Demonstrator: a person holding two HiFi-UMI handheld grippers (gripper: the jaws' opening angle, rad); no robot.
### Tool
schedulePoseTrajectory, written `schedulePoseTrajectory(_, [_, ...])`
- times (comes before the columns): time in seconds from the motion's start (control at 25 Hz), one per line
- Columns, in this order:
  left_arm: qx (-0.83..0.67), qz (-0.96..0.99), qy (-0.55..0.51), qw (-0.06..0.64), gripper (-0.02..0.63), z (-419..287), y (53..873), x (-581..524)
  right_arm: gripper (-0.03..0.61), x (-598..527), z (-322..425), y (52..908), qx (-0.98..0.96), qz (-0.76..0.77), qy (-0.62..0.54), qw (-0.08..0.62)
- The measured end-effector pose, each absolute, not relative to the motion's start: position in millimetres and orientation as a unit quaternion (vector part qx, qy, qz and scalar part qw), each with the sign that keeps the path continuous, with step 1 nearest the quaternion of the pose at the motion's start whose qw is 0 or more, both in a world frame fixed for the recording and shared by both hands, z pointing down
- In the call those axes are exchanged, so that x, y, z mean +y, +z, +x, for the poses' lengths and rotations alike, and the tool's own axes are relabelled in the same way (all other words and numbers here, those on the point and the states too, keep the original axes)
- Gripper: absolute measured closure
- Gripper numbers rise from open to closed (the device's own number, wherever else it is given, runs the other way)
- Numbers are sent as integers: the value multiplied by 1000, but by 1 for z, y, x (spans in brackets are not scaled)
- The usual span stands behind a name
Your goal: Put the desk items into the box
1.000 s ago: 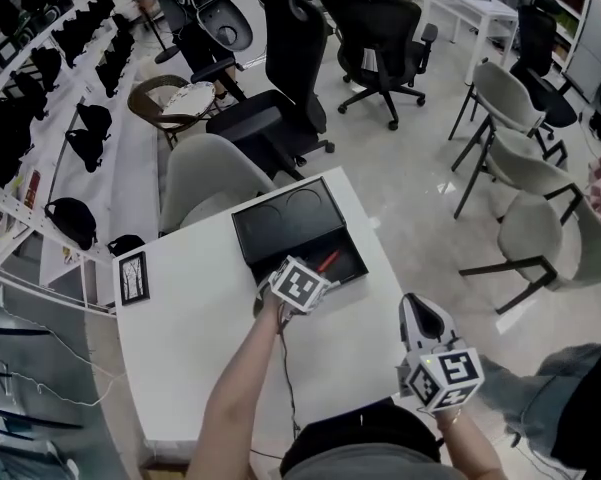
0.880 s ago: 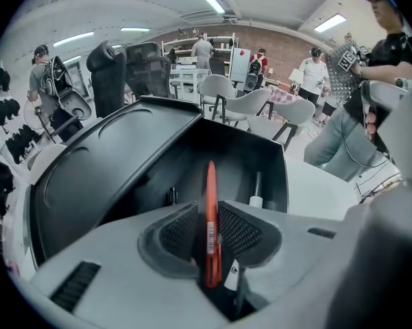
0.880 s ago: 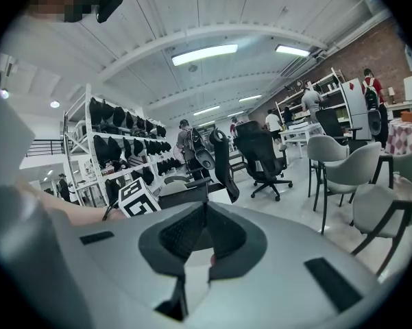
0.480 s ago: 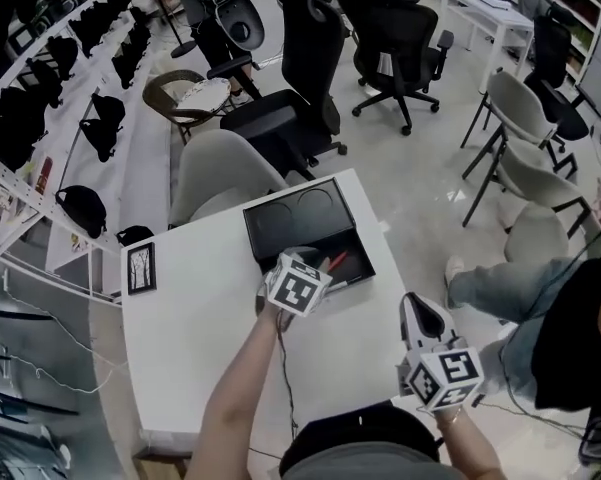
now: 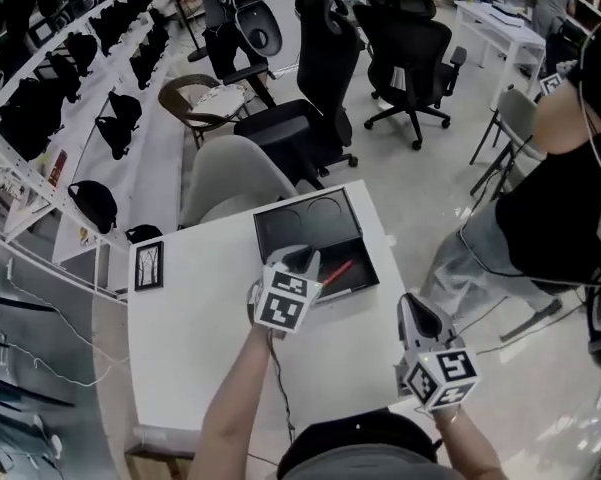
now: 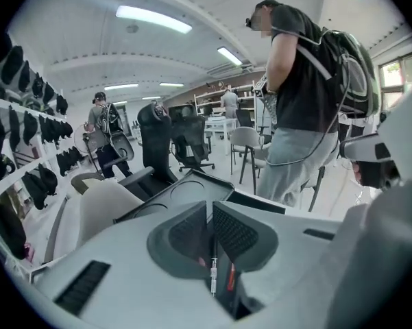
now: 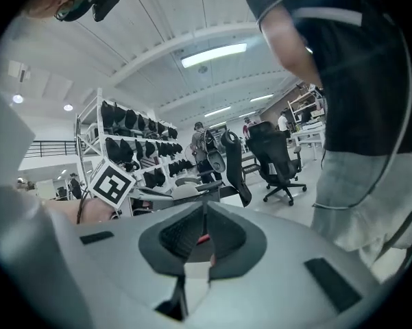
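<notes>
Since a second ago the left gripper [image 5: 302,260] is being raised out of the black box [image 5: 280,230] and is now being held just above its near edge. Its jaws have just been closing and are standing only a narrow slit apart, with nothing between them.

Nearest to the person, the right gripper [image 5: 418,313] is being kept by the front edge of the white table [image 5: 200,348], well apart from the left one, with its jaws pressed together on nothing. Just beyond and below the left gripper's tips, a red pen [image 5: 338,271] and a paler pen [image 6: 212,274] are already lying in the box. Well to the left of the left gripper, a small picture frame [image 5: 148,265] is lying flat on the table, not yet packed.

The frame is being judged as light and stiff, perhaps with a fragile front. Since it is flat, it is probably best taken by one edge, across its thin side.
</notes>
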State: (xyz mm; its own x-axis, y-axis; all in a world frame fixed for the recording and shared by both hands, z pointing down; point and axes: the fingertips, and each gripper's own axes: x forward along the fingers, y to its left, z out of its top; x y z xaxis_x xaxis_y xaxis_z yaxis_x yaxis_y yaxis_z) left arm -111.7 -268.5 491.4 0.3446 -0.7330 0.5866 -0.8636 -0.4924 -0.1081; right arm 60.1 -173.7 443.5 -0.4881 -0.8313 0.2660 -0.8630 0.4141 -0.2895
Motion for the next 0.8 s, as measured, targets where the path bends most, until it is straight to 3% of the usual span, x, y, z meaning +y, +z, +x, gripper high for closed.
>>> schedulePoseTrajectory(0.8, [-629, 756, 161, 85, 607, -188, 424, -222, 560, -197, 26, 430, -867, 463, 179, 34])
